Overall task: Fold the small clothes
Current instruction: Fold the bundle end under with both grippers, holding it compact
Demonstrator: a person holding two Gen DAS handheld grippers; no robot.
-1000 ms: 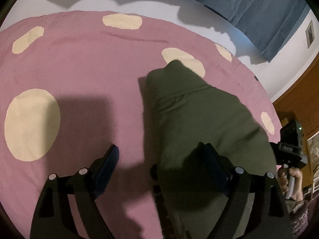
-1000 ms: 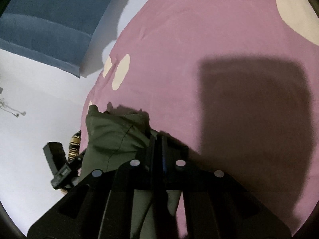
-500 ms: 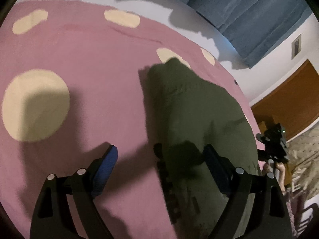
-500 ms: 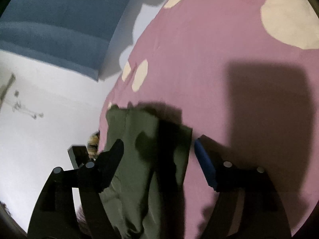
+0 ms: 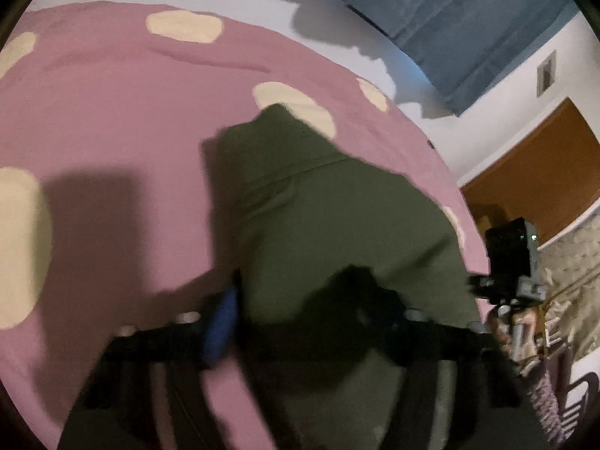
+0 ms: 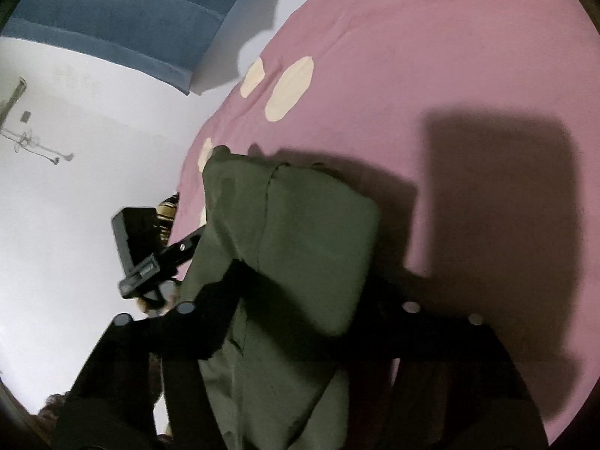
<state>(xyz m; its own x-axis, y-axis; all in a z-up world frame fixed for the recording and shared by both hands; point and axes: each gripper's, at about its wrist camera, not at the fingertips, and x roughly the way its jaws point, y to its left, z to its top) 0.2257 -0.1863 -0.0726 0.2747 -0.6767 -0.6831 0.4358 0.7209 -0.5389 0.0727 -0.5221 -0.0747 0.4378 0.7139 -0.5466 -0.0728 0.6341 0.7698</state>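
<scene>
Both tongs are hovering spread over the green garment [image 5: 337, 225] on the bed [image 5: 112, 112]: left tongs [image 5: 300, 315], right tongs [image 6: 300, 300]. Next, probably pinching an edge for another fold.

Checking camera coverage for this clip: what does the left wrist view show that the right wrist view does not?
Only the left wrist view shows a brown wooden door, patterned beige bedding, a wall plate and the right tool at the garment's right edge.

Only the right wrist view shows a wall fixture and the left tool at the garment's left edge.

Both show the olive green garment on the pink bedspread with cream spots, and the blue curtain.
</scene>
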